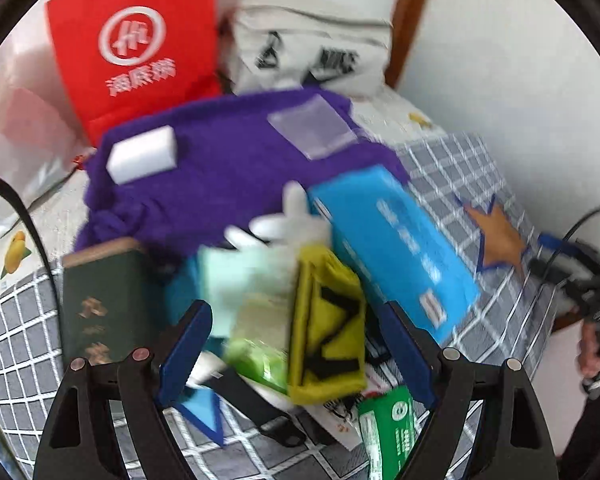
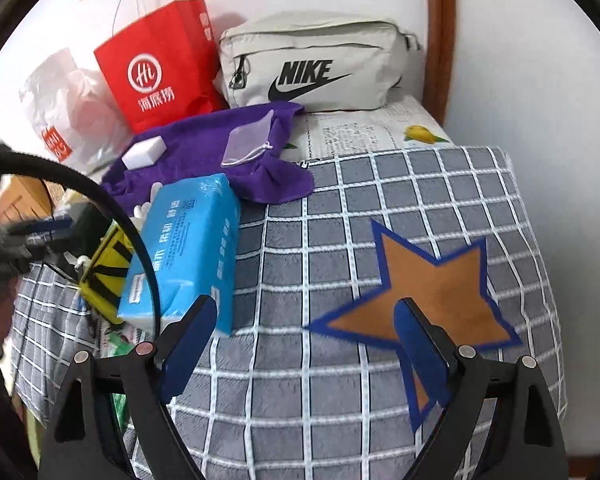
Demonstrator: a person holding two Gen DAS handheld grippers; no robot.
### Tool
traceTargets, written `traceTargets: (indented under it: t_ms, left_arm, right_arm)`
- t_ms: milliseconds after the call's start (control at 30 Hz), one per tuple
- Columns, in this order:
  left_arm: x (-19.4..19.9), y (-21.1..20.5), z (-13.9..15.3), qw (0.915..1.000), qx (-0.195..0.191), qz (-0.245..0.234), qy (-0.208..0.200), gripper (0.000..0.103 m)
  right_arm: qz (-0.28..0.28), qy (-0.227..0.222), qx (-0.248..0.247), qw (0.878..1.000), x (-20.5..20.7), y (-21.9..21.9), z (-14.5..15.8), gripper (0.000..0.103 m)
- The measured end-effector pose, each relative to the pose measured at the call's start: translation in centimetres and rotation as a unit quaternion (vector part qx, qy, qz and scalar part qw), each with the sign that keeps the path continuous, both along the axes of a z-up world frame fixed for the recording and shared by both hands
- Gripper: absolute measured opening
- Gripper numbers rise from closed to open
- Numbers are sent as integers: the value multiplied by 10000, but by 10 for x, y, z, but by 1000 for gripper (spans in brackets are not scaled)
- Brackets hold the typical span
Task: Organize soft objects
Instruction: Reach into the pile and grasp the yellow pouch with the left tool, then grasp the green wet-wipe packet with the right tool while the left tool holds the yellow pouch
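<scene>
In the blurred left wrist view my left gripper (image 1: 296,308) stands open above a heap: a yellow pouch with black stripes (image 1: 328,340), a pale green packet (image 1: 256,304) and a blue tissue pack (image 1: 396,252). The pads do not press on any of them. Behind lies a purple towel (image 1: 228,168) carrying a white sponge block (image 1: 144,156) and a clear pouch (image 1: 312,124). My right gripper (image 2: 306,302) is open and empty over the grey checked cloth (image 2: 420,200), by its orange star (image 2: 432,292). The tissue pack (image 2: 188,248) lies just left of it.
A red paper bag (image 2: 160,68), a beige Nike bag (image 2: 312,64) and a white plastic bag (image 2: 68,100) stand against the back wall. A dark green book (image 1: 104,300) stands left of the heap. A green packet (image 1: 388,420) lies near the front edge.
</scene>
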State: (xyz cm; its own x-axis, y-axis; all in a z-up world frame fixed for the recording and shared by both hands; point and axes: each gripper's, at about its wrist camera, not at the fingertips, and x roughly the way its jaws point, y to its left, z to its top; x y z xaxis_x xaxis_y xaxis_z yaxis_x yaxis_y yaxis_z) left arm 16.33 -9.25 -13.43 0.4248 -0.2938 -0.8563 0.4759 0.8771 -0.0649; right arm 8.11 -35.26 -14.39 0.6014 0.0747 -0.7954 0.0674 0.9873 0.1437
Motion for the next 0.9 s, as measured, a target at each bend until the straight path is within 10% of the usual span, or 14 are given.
traceTargets:
  t_ms: [267,500,900]
  left_arm:
    - [-1,-8,-37,9985,472,99,270,79]
    - [-9,-6,-32,9991,189,-6,371,26]
    - [-2,-15,-36,9988,38,-41,488,17]
  right_arm:
    - [-251,-19,467,9986,-34,-15,-3,90]
    - [-189,-213,549,9981,-42,-10,5,90]
    - [406,-150,415,9982,-32,23,2,90]
